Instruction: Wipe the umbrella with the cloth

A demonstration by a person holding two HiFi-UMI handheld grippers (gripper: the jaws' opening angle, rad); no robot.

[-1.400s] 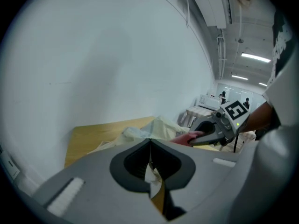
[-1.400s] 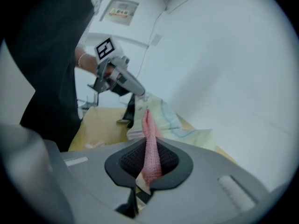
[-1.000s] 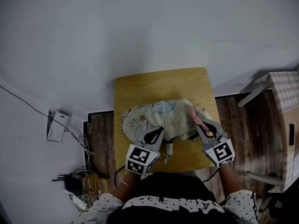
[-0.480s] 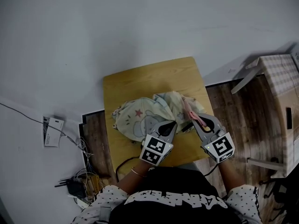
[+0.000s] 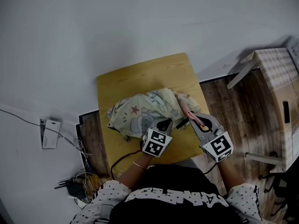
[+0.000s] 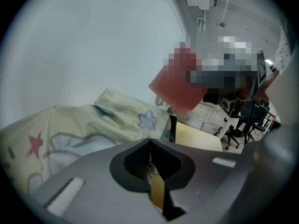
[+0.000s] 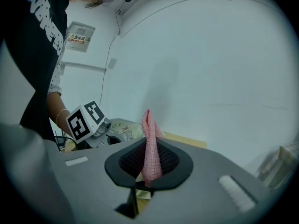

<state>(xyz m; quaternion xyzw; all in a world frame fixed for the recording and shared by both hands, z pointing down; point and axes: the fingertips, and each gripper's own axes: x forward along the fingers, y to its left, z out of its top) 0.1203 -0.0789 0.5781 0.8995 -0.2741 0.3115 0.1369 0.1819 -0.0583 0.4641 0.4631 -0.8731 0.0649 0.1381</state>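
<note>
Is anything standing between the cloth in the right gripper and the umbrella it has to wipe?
Nothing visible does. The right gripper is shut on the pink cloth, right at the edge of the umbrella on the table. The left gripper, shut, sits at the near side of the umbrella, clear of that path.

The umbrella (image 5: 140,115), pale yellow with cartoon prints, lies collapsed and crumpled across the middle of the table (image 5: 140,76). The pink mesh cloth (image 5: 190,115) stands upright near the right edge, pinched in the right gripper (image 7: 149,153).
</note>
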